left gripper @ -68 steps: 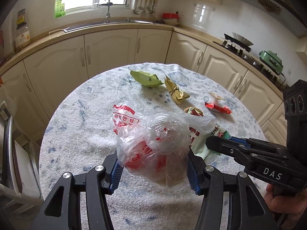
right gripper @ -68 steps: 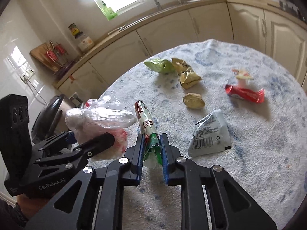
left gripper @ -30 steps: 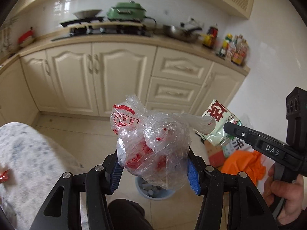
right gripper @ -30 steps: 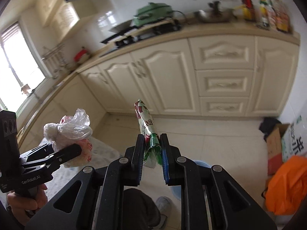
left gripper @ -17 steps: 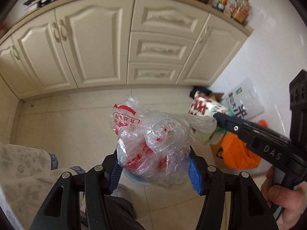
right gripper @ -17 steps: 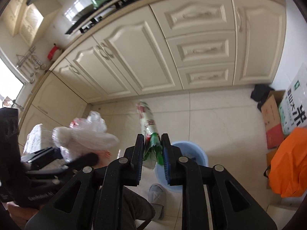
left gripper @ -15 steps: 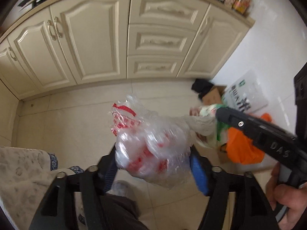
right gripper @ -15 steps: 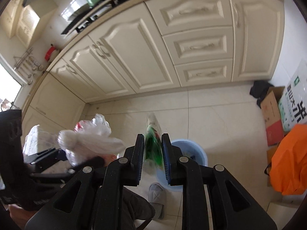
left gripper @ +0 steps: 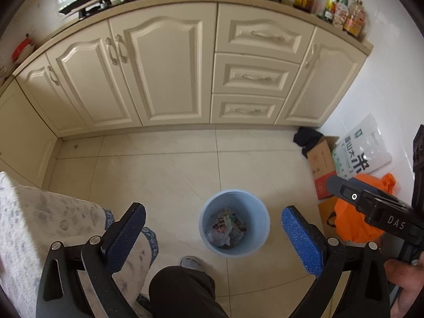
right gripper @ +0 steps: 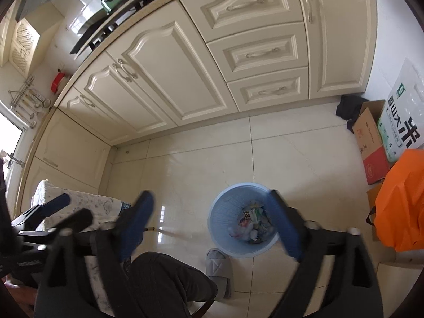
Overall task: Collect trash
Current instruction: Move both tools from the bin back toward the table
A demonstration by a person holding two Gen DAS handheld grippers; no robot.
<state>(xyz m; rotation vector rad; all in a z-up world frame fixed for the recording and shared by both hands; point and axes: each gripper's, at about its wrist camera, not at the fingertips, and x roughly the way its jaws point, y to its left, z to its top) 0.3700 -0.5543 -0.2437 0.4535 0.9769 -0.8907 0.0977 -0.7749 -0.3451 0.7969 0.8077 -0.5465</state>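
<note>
A light blue waste bin (left gripper: 258,212) stands on the tiled floor below both grippers and holds crumpled wrappers and plastic (left gripper: 225,229). It also shows in the right wrist view (right gripper: 225,212) with trash (right gripper: 251,225) inside. My left gripper (left gripper: 213,224) is open and empty, held above the bin. My right gripper (right gripper: 209,209) is open and empty, also above the bin. The right gripper (left gripper: 344,188) shows at the right of the left wrist view.
Cream kitchen cabinets (left gripper: 169,66) line the far wall. A cardboard box (left gripper: 322,164), a white rice bag (left gripper: 363,148) and an orange bag (left gripper: 355,220) sit at the right. The table's edge with its patterned cloth (left gripper: 39,220) is at the left. The person's leg (left gripper: 180,291) and slipper (right gripper: 220,267) are near the bin.
Both grippers have opened. The plastic bag has left the left gripper and the wrapper has left the right gripper; both grippers are now empty above the bin.
</note>
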